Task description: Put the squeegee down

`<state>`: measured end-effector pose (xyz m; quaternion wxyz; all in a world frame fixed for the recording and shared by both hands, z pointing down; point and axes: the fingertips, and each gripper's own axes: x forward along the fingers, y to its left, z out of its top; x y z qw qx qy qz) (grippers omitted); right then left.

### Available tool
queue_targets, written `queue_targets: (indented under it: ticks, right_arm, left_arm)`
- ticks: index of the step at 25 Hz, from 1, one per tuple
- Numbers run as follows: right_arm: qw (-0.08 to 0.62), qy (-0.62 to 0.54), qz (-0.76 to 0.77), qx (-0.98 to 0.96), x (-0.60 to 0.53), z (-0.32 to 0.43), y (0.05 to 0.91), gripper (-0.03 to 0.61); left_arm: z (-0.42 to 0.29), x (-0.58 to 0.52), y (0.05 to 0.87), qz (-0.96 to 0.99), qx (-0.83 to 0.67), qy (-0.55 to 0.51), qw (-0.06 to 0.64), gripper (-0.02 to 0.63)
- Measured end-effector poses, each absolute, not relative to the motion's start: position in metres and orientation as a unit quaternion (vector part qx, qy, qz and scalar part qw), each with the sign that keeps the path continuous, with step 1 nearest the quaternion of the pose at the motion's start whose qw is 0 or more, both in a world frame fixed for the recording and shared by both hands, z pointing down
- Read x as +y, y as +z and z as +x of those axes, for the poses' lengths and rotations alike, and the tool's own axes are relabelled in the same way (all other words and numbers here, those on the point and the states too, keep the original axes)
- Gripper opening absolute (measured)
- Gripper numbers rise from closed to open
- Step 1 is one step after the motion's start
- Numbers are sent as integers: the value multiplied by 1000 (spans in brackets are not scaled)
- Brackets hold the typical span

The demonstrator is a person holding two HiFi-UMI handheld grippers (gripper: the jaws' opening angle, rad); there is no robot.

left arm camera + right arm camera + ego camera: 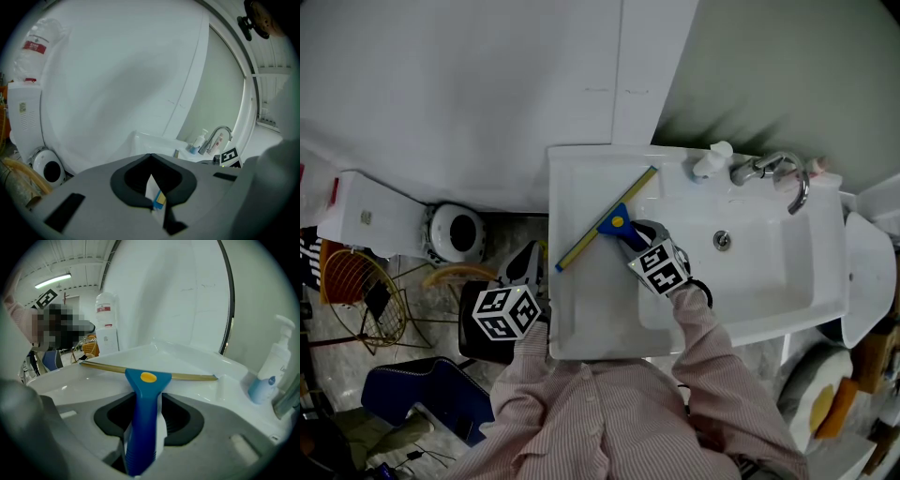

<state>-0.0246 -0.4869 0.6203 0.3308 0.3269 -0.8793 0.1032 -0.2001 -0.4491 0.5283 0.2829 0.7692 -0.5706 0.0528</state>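
Note:
The squeegee [609,225], blue-handled with a long yellow-edged blade, lies flat on the left shelf of the white sink [581,328]. Its blade runs diagonally toward the back. My right gripper [634,236] straddles the blue handle [143,394], and a strip of white sink shows between the handle and the right pad, so the jaws stand open around it. My left gripper [528,265] hangs off the sink's left edge, shut and holding nothing. In the left gripper view only a thin slit [152,187] shows between the fingers, with a bit of the squeegee [159,200] seen beyond.
A chrome faucet [778,173] and a soap pump bottle [710,161] stand at the back of the basin; the bottle [269,371] is right of the blade. On the floor to the left are a white round device [455,232], a wire basket [356,291] and a blue seat [431,398].

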Motion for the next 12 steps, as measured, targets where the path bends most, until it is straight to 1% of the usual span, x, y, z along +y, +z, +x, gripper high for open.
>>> queue_targets:
  ticks: [3,8,12]
  right_arm:
    - [331,102,327,-880,-485,-23,620,155]
    - [332,97,323,-881,-478,-22,618,178]
    - [307,99,332,-886,-470,-19,606,181]
  left_arm:
    - [-199,-447,528,769,-571,53,282,-2]
    - [-197,-443,525,770,-571,53,279,-2]
    - [-195,-440,522,772,-571,51,275,-2]
